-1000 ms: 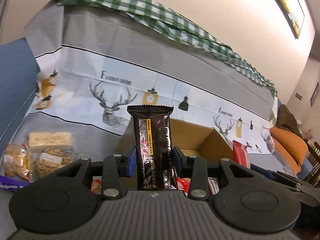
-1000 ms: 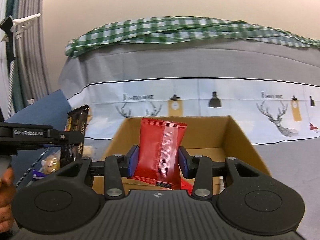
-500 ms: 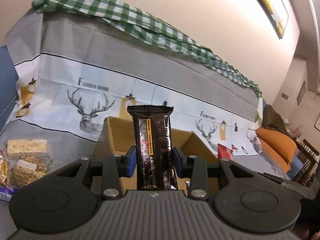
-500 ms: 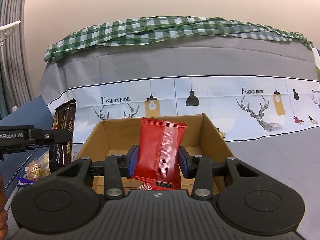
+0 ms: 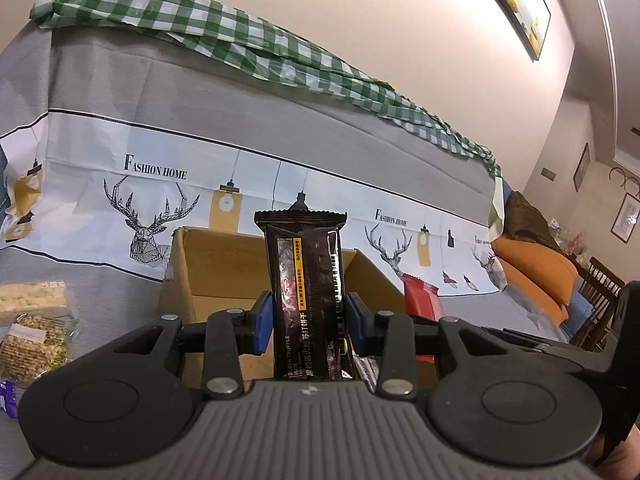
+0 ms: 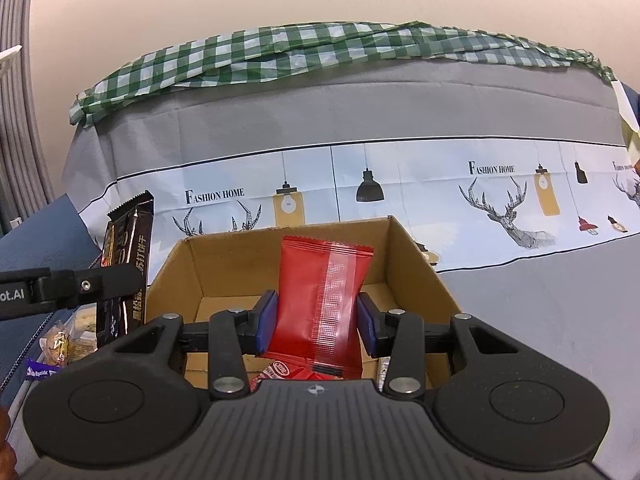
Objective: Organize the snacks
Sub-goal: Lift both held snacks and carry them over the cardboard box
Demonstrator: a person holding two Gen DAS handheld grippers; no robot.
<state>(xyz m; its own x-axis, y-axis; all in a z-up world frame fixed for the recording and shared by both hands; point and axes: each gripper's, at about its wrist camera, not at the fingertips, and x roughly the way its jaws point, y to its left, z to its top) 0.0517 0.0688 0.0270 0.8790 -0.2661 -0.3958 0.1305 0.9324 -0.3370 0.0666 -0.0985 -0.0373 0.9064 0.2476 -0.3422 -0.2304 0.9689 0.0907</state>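
My left gripper (image 5: pixel 308 322) is shut on a dark brown cracker packet (image 5: pixel 306 276), held upright in front of an open cardboard box (image 5: pixel 208 264). My right gripper (image 6: pixel 316 322) is shut on a red snack packet (image 6: pixel 320 292), held upright over the same box (image 6: pixel 420 268). In the right wrist view the left gripper (image 6: pixel 116 280) and its dark packet (image 6: pixel 128 256) sit just left of the box. The red packet (image 5: pixel 422 294) shows at the box's right in the left wrist view. More packets (image 6: pixel 280 372) lie inside the box.
Loose snack packets (image 5: pixel 34 320) lie on the grey cloth left of the box, also in the right wrist view (image 6: pixel 60 344). A sofa back draped with a deer-print cover (image 6: pixel 360 184) and green checked cloth (image 6: pixel 320 44) rises behind. Orange cushions (image 5: pixel 532 268) are at far right.
Both grippers have shifted relative to the box, which now sits more centred and closer in both views. Each still holds its packet.
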